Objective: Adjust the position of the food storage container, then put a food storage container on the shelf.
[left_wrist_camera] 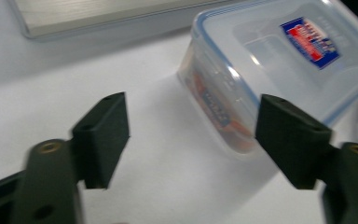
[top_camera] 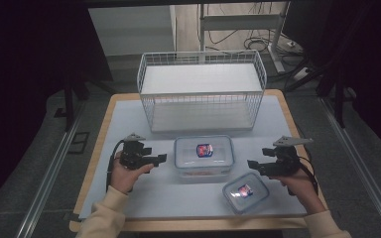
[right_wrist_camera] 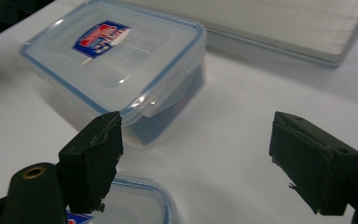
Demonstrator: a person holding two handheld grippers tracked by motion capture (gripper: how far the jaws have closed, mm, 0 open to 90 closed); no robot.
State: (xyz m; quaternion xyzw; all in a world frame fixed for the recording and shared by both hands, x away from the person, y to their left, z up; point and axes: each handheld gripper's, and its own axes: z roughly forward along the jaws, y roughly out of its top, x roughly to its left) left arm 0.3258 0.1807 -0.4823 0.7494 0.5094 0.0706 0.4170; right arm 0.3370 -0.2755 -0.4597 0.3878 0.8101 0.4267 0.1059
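Note:
A large clear lidded container [top_camera: 203, 157] with a blue rim and a red-and-blue label stands on the white mat, in front of the wire basket. A smaller container of the same kind [top_camera: 245, 192] lies nearer the front edge, to its right. My left gripper [top_camera: 162, 158] is held left of the large container, pointing at its side, jaws open. In the left gripper view the left gripper [left_wrist_camera: 191, 126] has nothing between its jaws, and the container [left_wrist_camera: 279, 70] lies just beyond. My right gripper [top_camera: 252, 165] hovers open over the small container [right_wrist_camera: 130, 205], facing the large container [right_wrist_camera: 112, 60].
A white wire basket [top_camera: 202, 91] with a pale shelf board stands at the back of the mat [top_camera: 129, 119]. The wooden table edge rings the mat. Dark floor, rails and cables surround the table.

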